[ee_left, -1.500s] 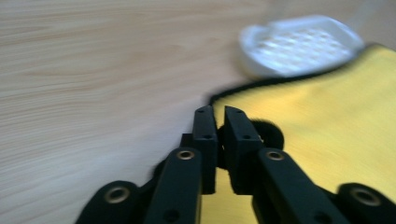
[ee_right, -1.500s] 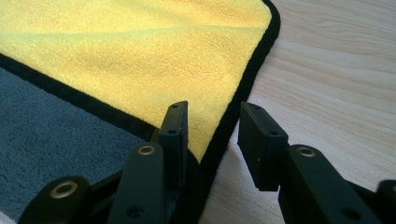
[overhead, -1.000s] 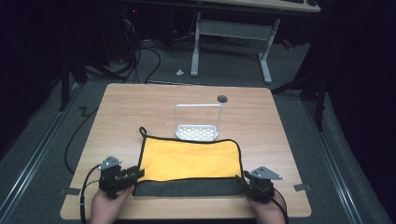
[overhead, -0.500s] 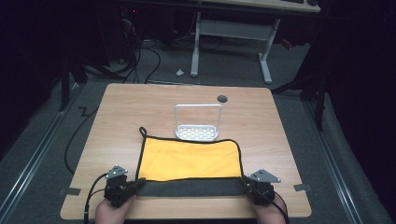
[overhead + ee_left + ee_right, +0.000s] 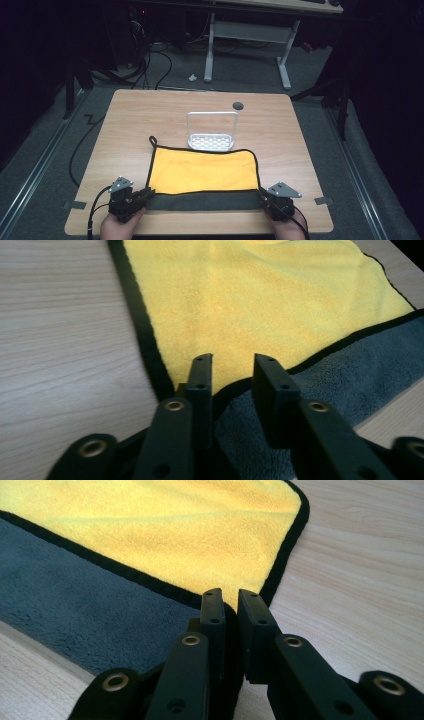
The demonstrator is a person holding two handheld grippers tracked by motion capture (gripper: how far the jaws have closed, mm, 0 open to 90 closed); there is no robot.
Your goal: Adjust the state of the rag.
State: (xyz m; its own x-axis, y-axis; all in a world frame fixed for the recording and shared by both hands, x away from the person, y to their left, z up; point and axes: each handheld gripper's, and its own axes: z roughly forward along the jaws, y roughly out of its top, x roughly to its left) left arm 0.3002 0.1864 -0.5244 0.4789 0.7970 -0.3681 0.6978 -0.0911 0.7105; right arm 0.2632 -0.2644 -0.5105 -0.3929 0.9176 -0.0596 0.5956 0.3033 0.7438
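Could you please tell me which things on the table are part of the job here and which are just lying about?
In use: cloth, left tool, right tool.
Lying about: white rack, table.

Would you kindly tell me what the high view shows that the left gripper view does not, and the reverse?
High view alone: the white wire rack behind the towel and the right gripper at the towel's near right corner. Left gripper view alone: the gap between its parted jaws over the towel's black-trimmed corner. Both share the yellow towel, its folded-over grey band, the left gripper and the wooden table.
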